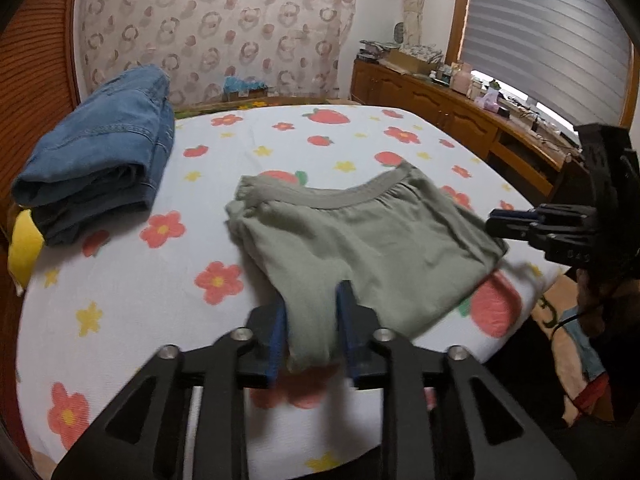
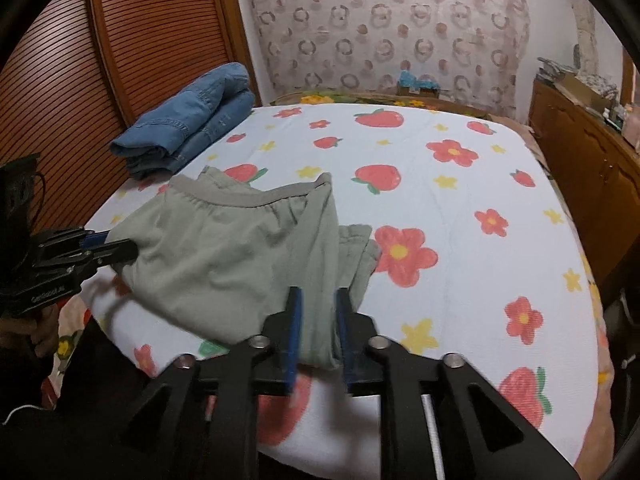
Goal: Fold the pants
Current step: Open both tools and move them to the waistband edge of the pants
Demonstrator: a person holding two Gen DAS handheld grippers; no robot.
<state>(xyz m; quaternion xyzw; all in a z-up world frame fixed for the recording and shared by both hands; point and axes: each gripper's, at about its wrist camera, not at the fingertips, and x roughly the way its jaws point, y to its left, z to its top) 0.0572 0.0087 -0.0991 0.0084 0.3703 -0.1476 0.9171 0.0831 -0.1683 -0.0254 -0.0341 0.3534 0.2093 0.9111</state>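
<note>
Grey-green pants (image 1: 360, 240) lie folded on the flowered sheet (image 1: 120, 280), waistband toward the far side. My left gripper (image 1: 312, 304) is shut on the near left edge of the pants, with cloth between its blue pads. It also shows in the right wrist view (image 2: 108, 250) at the left. My right gripper (image 2: 318, 304) is shut on the near right edge of the pants (image 2: 224, 252). It also shows in the left wrist view (image 1: 496, 226) at the right corner of the cloth.
A folded stack of blue jeans (image 1: 104, 152) lies at the far left of the bed, also in the right wrist view (image 2: 192, 136). A wooden slatted door (image 2: 120, 60) is at left. A wooden cabinet (image 1: 440, 100) with clutter runs along the right.
</note>
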